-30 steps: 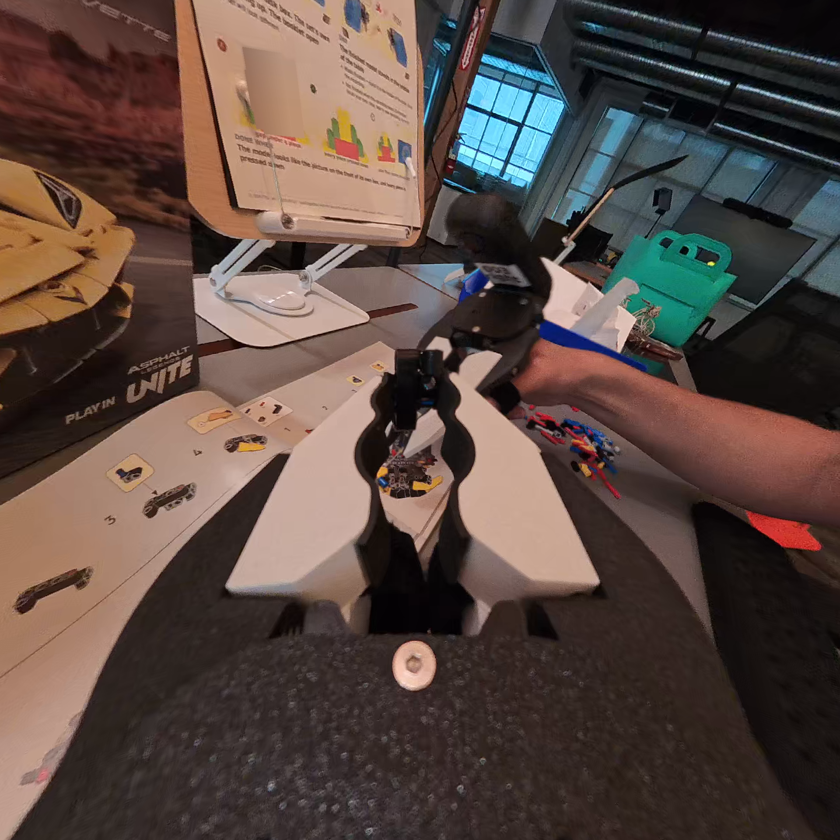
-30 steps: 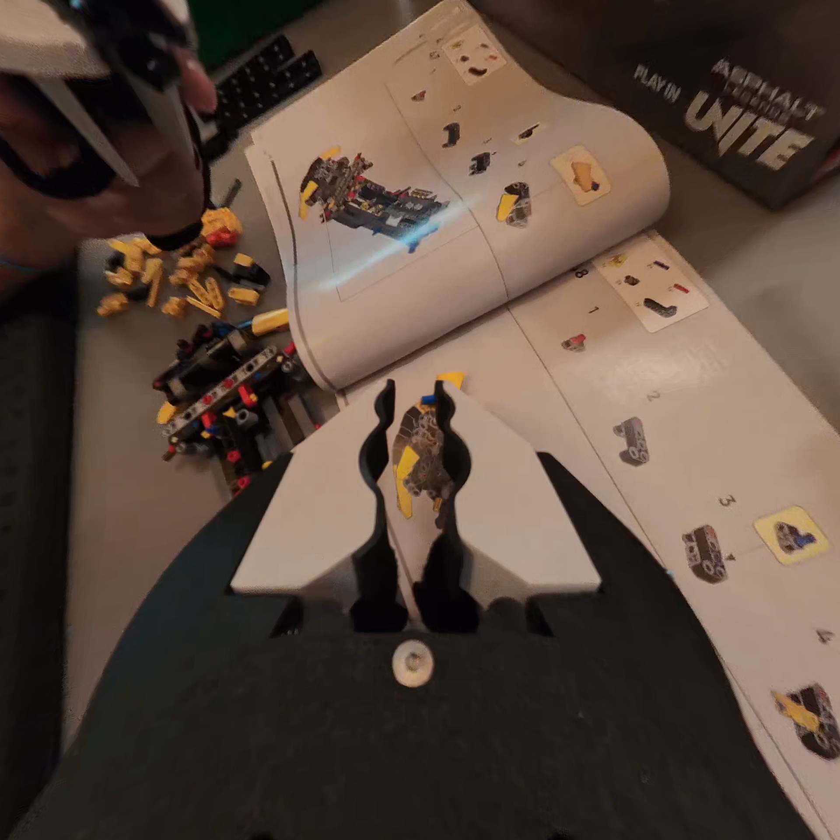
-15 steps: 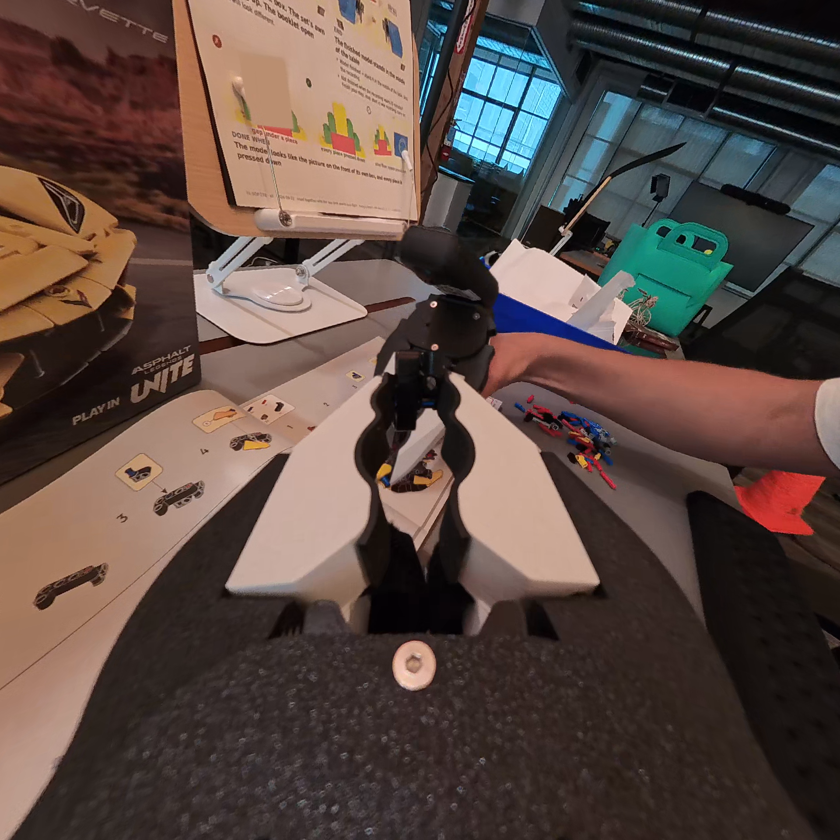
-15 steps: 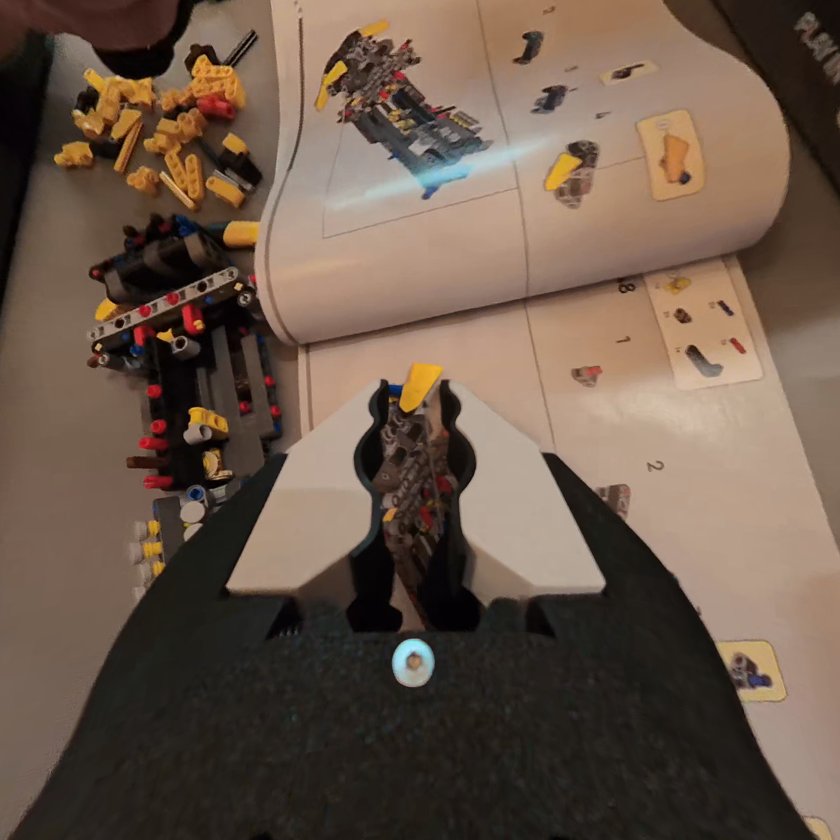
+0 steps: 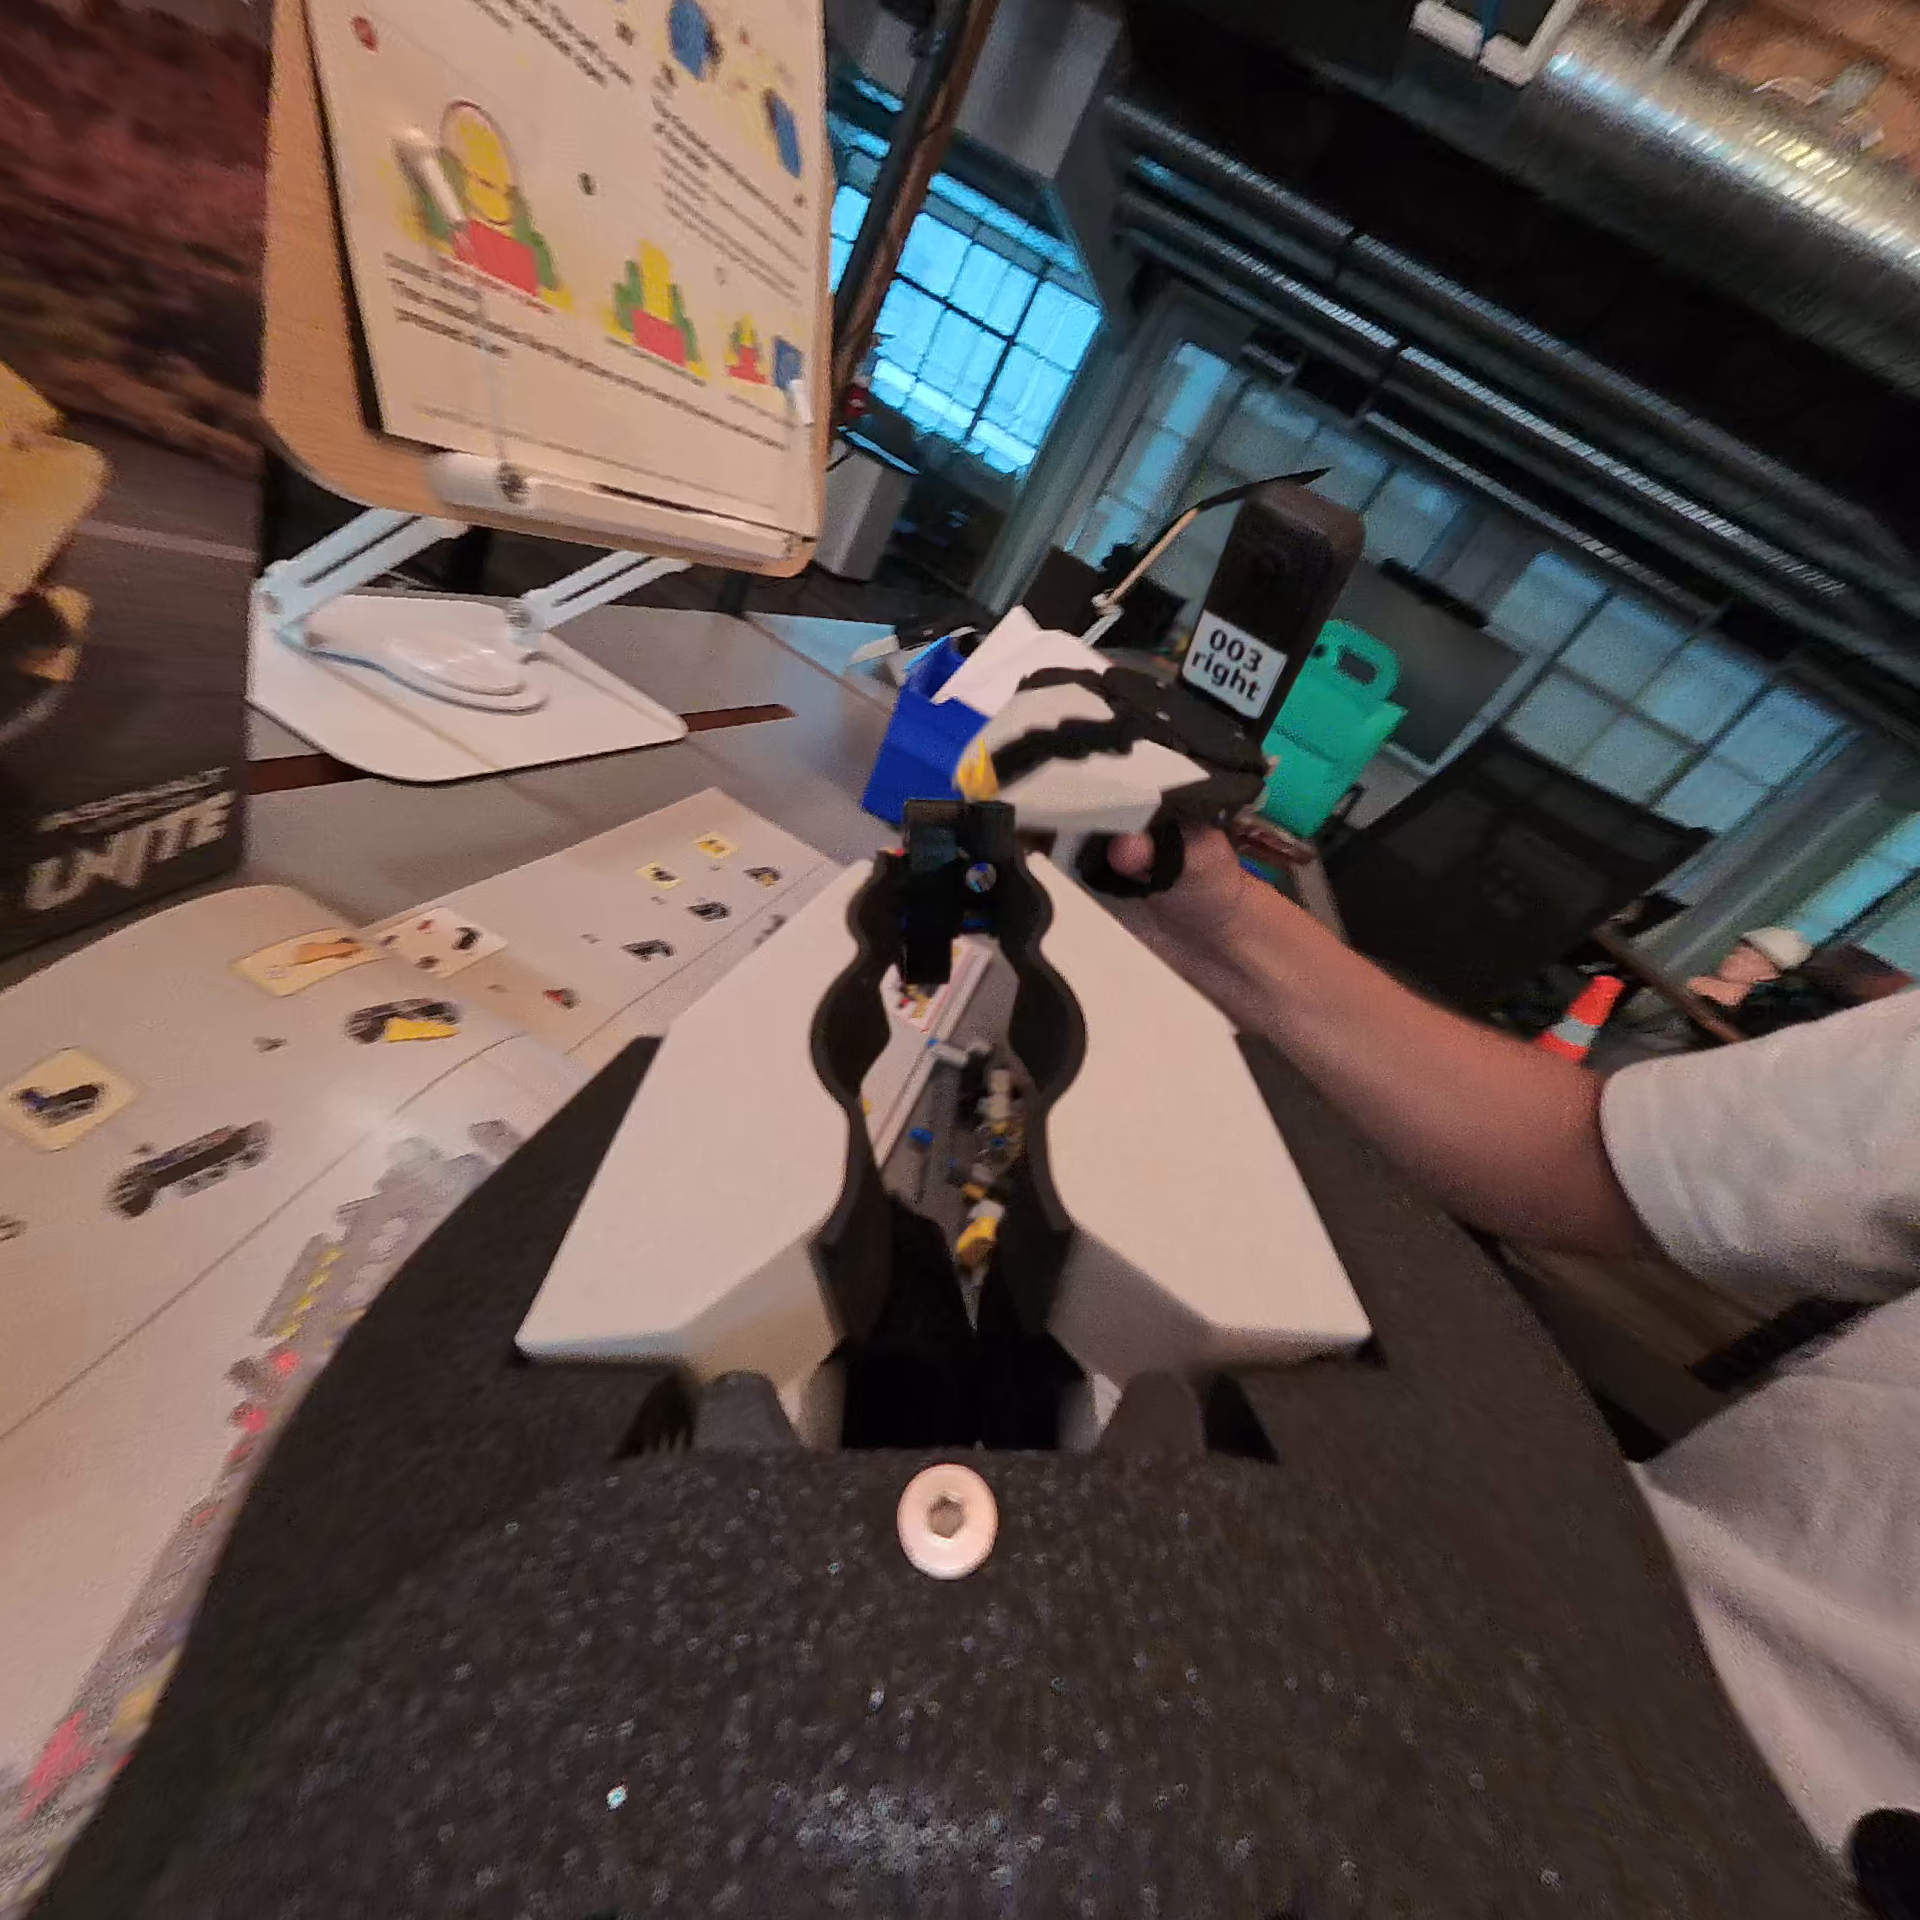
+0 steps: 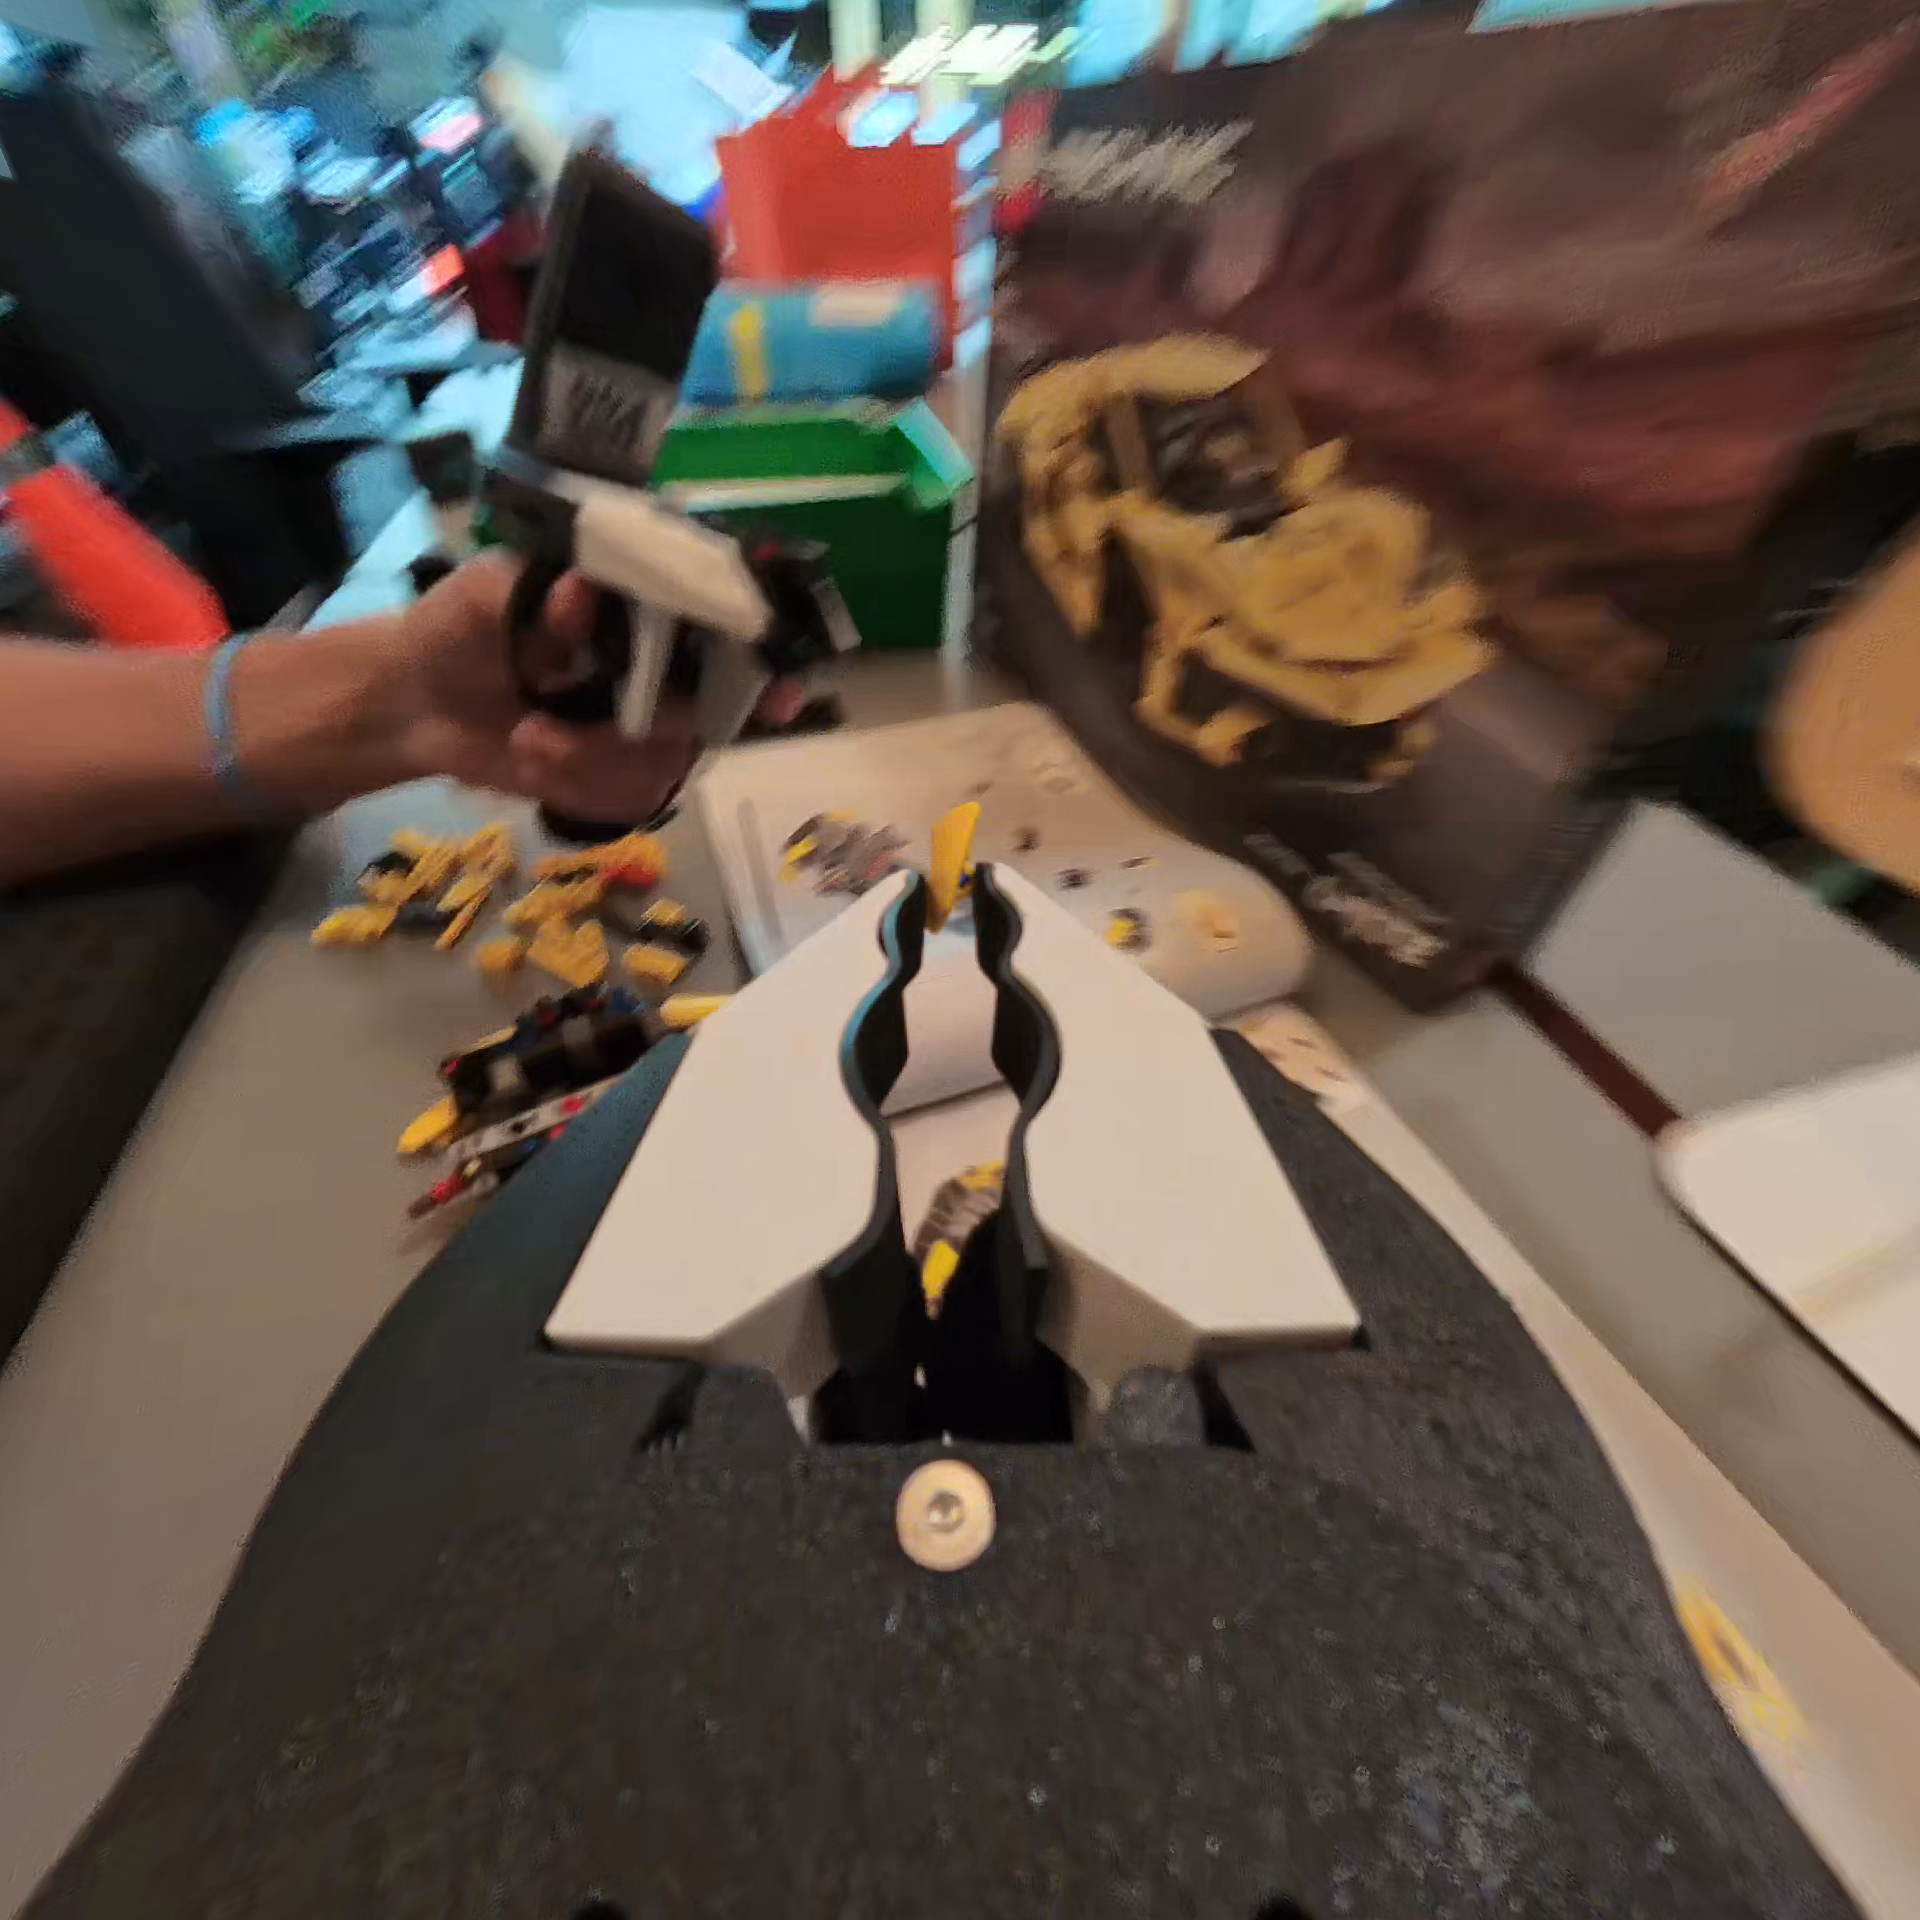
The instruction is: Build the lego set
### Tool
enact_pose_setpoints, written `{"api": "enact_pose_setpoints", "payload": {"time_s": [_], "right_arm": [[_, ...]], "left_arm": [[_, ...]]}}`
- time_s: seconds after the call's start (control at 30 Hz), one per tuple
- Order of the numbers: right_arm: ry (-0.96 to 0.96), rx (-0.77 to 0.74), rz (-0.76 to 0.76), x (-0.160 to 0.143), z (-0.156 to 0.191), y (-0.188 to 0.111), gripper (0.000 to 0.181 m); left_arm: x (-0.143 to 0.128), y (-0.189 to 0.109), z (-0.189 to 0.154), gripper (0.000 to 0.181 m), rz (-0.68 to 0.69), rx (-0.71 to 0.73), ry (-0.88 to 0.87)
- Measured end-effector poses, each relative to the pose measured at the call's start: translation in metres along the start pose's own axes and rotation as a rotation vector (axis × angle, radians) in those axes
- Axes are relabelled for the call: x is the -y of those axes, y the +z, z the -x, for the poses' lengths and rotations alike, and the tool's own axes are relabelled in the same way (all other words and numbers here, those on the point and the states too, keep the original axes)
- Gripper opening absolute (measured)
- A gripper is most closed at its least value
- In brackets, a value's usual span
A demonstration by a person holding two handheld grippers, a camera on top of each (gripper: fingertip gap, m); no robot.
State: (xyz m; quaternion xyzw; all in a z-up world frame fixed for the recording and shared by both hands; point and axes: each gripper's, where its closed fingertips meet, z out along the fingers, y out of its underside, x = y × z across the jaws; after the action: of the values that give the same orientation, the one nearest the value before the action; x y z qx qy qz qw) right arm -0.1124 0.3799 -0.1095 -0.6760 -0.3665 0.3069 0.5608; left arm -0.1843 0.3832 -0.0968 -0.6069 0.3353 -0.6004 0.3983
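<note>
Both claws raised above the tabletop: left claw clamped on small black subassembly at its tips, right claw pinching yellow wedge piece; light, rigid, slick plastic, likely twists out, so grip flat faces.

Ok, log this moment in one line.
left gripper: shut on black piece | right gripper: shut on yellow piece | both lifted
</note>
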Motion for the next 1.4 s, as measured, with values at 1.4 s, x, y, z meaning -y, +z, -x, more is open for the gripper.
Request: {"api": "enact_pose_setpoints", "payload": {"time_s": [1.4], "right_arm": [[0.45, 0.055, -0.318, 0.035, 0.055, -0.062, 0.008]], "left_arm": [[-0.03, 0.039, -0.08, 0.017, -0.058, -0.069, 0.692]]}}
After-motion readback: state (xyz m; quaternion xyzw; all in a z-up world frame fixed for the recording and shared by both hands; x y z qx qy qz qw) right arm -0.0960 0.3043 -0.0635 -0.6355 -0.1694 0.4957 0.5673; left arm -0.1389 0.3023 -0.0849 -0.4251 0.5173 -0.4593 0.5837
